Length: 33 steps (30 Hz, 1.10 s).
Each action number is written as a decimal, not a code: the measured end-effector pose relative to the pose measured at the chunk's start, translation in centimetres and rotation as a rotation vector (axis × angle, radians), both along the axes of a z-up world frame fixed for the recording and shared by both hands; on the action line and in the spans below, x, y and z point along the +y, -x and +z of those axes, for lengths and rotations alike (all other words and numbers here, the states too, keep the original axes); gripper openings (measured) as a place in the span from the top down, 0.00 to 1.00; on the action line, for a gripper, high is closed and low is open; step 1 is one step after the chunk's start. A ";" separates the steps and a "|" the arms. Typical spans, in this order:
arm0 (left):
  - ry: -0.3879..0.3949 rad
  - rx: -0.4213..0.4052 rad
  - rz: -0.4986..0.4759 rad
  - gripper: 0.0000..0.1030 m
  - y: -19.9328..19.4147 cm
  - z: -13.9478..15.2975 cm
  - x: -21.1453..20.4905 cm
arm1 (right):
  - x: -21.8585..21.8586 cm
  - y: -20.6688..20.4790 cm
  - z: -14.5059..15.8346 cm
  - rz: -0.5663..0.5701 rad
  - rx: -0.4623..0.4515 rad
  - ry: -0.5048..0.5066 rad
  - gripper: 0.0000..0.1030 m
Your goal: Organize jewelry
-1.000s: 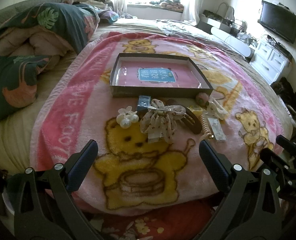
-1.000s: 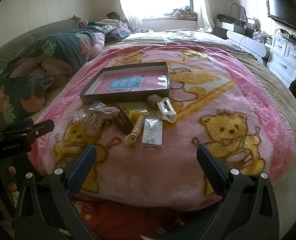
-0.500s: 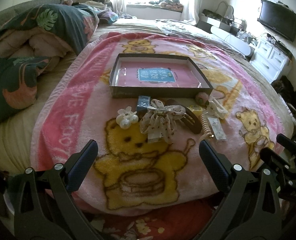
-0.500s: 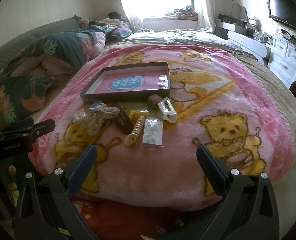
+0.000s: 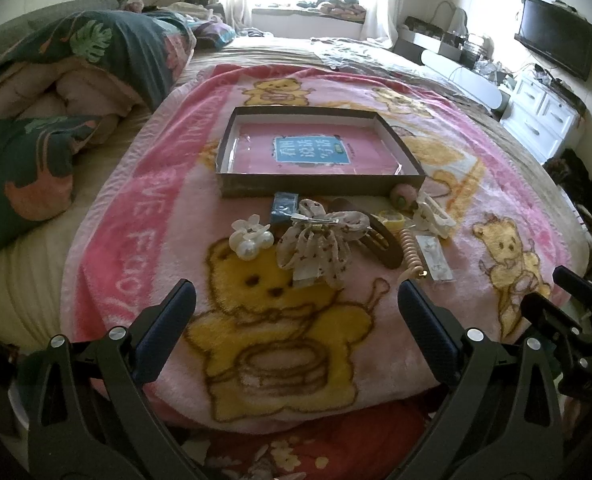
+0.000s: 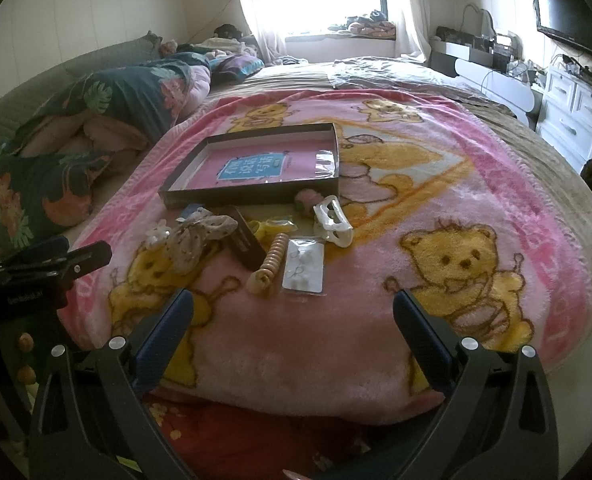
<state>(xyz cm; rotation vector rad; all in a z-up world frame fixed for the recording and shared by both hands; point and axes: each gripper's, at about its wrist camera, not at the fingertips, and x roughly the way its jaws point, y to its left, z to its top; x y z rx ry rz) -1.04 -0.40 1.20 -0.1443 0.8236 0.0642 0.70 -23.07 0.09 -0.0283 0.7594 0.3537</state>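
A shallow brown box (image 5: 319, 190) (image 6: 252, 196) with a pink sheet inside lies on the pink bear blanket. In front of it sits a cluster of accessories: a white pearl flower clip (image 5: 251, 238), a dotted fabric bow (image 5: 319, 242) (image 6: 194, 240), a brown hair clip (image 5: 383, 240), a beige spiral hair tie (image 6: 270, 266), a clear earring packet (image 6: 304, 266) and a white claw clip (image 6: 333, 226). My left gripper (image 5: 296, 320) stands open near the blanket's front edge, short of the bow. My right gripper (image 6: 294, 324) is open too, short of the packet. Both hold nothing.
The pink blanket (image 5: 168, 216) covers a bed; a dark floral quilt (image 5: 96, 64) is bunched at the left. White drawers (image 6: 575, 120) and a wall television (image 5: 555, 52) stand at the right. The left gripper's body (image 6: 44, 276) shows at the right wrist view's left edge.
Hardly anything has moved; both views shift very slightly, and both grippers stay open in the same place.
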 end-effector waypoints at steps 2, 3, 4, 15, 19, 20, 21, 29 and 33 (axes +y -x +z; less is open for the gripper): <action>0.000 0.003 0.000 0.08 0.1 0.1 0.0 | 0.0 0.0 0.0 -0.002 0.003 0.000 0.04; 0.000 0.003 -0.001 0.08 0.0 0.0 -0.1 | 0.0 -0.1 0.0 -0.002 0.004 -0.001 0.04; -0.001 0.005 -0.001 0.08 0.1 0.1 -0.1 | 0.0 -0.1 -0.1 -0.002 0.006 -0.002 0.04; 0.008 0.034 0.024 0.08 -1.3 -1.1 0.9 | -1.0 -1.5 -0.3 -0.033 0.012 -0.028 0.04; 0.024 0.044 0.032 0.08 -2.0 -1.5 1.4 | -2.1 -2.3 -0.3 -0.062 0.011 -0.039 0.04; 0.028 0.046 0.033 0.08 -2.1 -1.4 1.4 | -2.4 -2.5 -0.4 -0.069 0.012 -0.042 0.04; 0.032 0.044 0.036 0.08 -2.3 -1.4 1.6 | -2.7 -2.8 -0.4 -0.076 0.014 -0.043 0.04; 0.060 0.080 0.039 0.08 -5.1 -2.2 2.8 | -5.5 -5.3 -0.5 -0.147 0.013 -0.058 0.04; 0.085 0.080 -0.033 0.08 -6.7 -2.6 2.0 | -6.4 -6.4 -0.7 -0.163 0.020 -0.055 0.04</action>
